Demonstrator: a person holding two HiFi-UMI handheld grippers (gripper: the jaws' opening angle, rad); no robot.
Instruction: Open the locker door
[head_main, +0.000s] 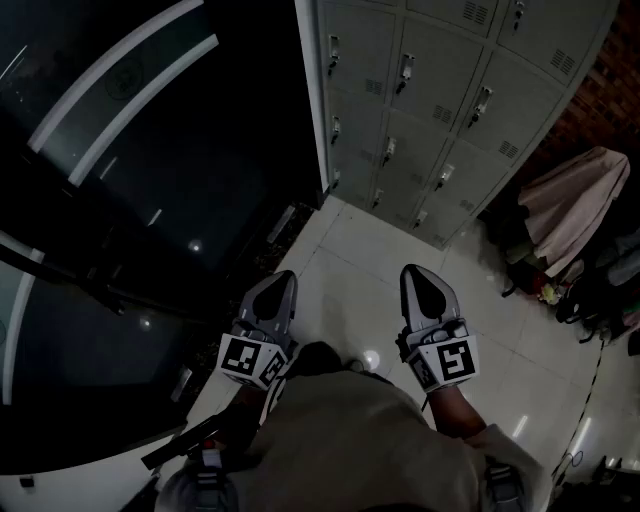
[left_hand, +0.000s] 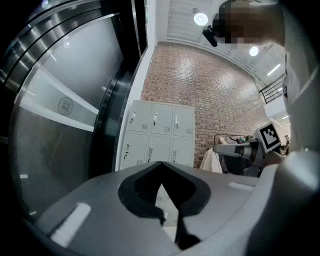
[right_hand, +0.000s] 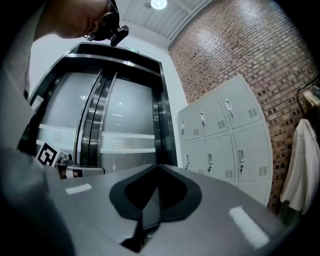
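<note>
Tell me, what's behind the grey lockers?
A red brick wall rises behind the lockers. The part straight behind them is covered, and their shut doors hide whatever is inside.

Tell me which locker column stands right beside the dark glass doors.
The leftmost column in the head view: its side meets the white frame of the glass doors, while the other columns run toward the brick wall.

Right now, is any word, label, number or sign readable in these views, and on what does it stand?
No readable text anywhere.
The round emblem on the glass door: too small to read.
Cubes on the left gripper and right gripper: square marker patterns, no letters.
On the lockers: no legible labels.
</note>
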